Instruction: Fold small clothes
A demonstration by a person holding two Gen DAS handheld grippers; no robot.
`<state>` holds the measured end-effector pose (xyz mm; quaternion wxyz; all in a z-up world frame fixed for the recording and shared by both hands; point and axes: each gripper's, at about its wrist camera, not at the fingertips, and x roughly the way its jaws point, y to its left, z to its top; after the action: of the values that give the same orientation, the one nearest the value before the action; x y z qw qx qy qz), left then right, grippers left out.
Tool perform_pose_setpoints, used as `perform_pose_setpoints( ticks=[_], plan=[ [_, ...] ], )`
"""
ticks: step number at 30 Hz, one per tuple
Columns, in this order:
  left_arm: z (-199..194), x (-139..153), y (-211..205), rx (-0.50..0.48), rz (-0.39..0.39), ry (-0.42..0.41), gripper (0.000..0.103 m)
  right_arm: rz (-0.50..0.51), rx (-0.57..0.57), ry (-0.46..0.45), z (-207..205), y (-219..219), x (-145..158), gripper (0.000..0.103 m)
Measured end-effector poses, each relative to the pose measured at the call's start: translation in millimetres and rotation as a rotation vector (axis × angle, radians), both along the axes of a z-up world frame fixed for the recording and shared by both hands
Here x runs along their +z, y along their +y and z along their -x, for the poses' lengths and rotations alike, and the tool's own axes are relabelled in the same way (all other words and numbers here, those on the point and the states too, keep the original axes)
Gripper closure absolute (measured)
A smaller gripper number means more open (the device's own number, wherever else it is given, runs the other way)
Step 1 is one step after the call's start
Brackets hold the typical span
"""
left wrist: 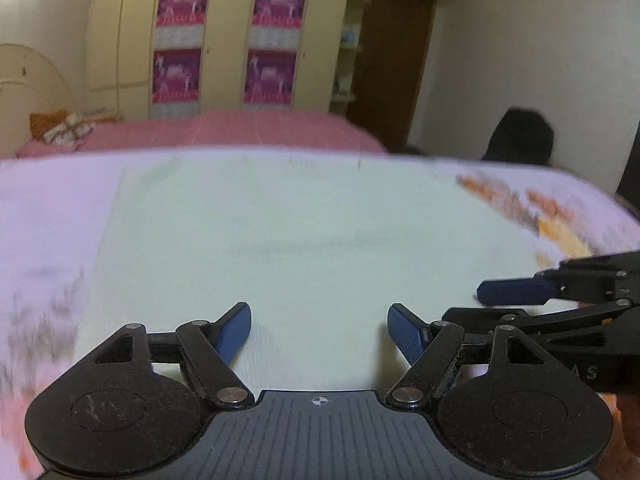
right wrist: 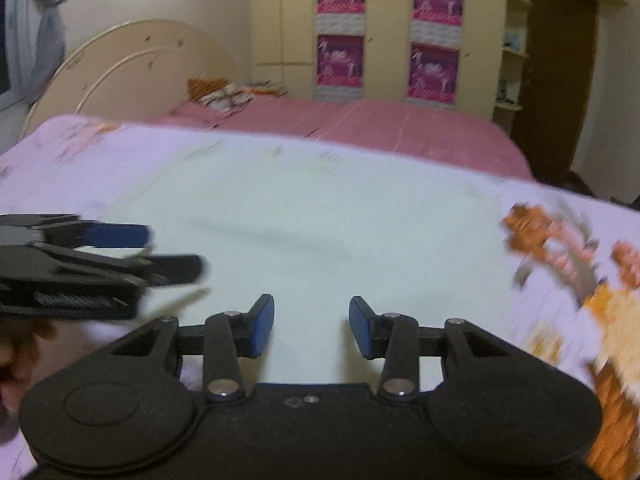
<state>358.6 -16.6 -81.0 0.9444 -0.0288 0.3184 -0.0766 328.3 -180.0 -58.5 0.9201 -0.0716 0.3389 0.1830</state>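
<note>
- Pale cloth (left wrist: 288,240), the garment to fold, lies flat on a lilac printed sheet (left wrist: 44,208), filling most of the left wrist view; its long axis looks to run side to side, though motion blur softens the edges.
- Left wrist view: left gripper (left wrist: 319,330) hovers over the near edge of the cloth, jaws wide, nothing between them. Cloth extends straight ahead and to both sides.
- Same view: right gripper (left wrist: 516,294) enters from the right, just beside, low over the cloth's right portion.
- Pink bed (left wrist: 248,128) and wardrobe (left wrist: 224,36) sit beyond, well apart.
- Right wrist view: right gripper (right wrist: 311,330) is also over the near edge of the pale cloth (right wrist: 328,216), jaws moderately wide, empty.
- Same view: left gripper (right wrist: 152,252) comes in from the left, side-on and blurred; a gap shows between its fingers.
- Orange print of the lilac printed sheet (right wrist: 568,264) lies to the right of the cloth.
- Judgement: both tongs are about equally near the near hem; a grip there, one at each side, probably sets up a fold away toward the far edge.
</note>
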Motion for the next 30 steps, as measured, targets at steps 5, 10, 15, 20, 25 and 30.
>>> perform_pose_setpoints(
  ticks=[5,10,15,20,25,30],
  plan=[
    [23.9,0.7,17.8,0.045,-0.029,0.007,0.028,0.096,0.001,-0.002,21.3,7.5,-10.7,0.062],
    [44.9,-0.6,57.5,0.102,-0.028,0.017,0.028,0.12,-0.118,0.021,26.4,-42.0,-7.6,0.062],
    [41.2,3.4,55.7,0.136,-0.024,0.03,0.028,0.125,-0.138,0.032,29.9,-54.9,-11.3,0.062],
    [36.8,4.8,58.0,0.17,-0.014,0.062,0.028,0.065,-0.172,-0.014,33.9,-57.9,6.9,0.074],
    [37.3,1.6,61.7,0.129,-0.043,0.063,0.028,0.043,-0.202,0.068,20.8,-77.4,-9.7,0.077],
    [44.8,16.1,68.7,0.185,0.009,0.064,0.028,-0.004,-0.214,0.035,32.0,-79.9,11.0,0.071]
  ],
)
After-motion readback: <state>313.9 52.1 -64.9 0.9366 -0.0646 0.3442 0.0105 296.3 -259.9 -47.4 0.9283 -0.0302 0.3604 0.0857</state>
